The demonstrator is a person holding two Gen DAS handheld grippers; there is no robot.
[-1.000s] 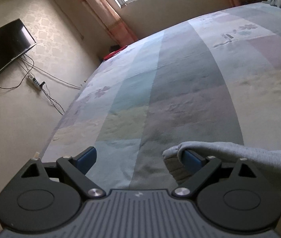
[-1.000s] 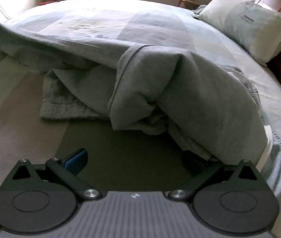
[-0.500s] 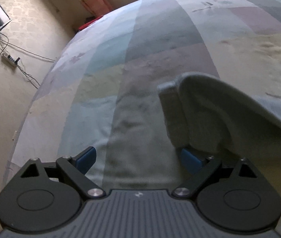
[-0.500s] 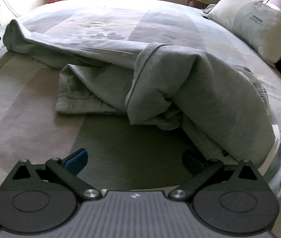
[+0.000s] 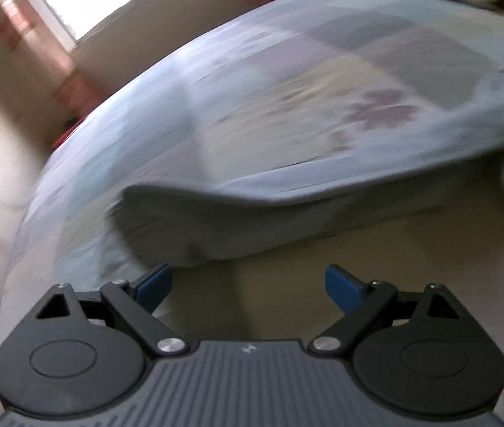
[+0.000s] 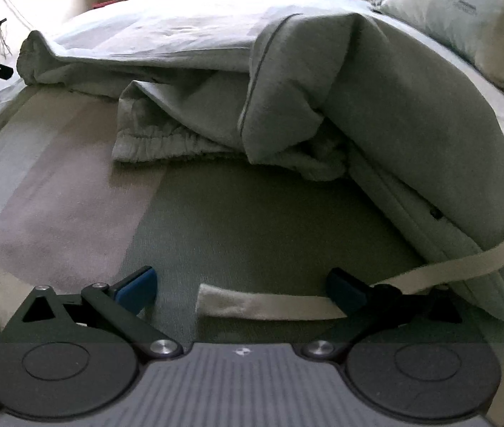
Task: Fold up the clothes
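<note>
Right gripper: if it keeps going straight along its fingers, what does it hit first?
Probably the white fabric drawstring lying on the bedspread between the open fingers of the right gripper. Beyond it comes bare bedspread, then the bunched elastic waistband of the grey sweatpants. Depth is uncertain.

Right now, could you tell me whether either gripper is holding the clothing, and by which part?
Nothing is held. The left gripper and right gripper are both open, short of the grey garment.
</note>
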